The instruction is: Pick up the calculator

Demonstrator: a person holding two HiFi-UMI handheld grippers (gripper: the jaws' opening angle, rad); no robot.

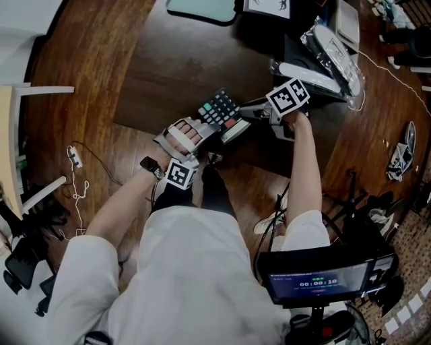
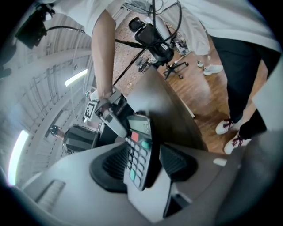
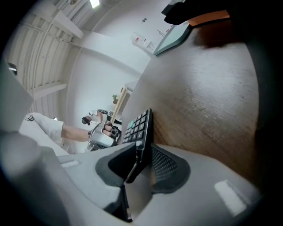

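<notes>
above the table [image 1: 161,64], right tongs [image 3: 142,152] clamp the black grey-keyed calculator [image 1: 219,108], left tongs [image 2: 143,162] released

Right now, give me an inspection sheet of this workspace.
Surface: dark wooden table.
Job's things: calculator, keys up, held between the two grippers over the table's near edge.
Clutter: plastic-wrapped device and teal pad at the far side.
Grippers: left gripper open, jaws around one end of the calculator without pressing; right gripper shut on the opposite end.
Cables: white cable on the floor at left; white cord at right.
Surroundings: wooden floor; screen showing a timer.
</notes>
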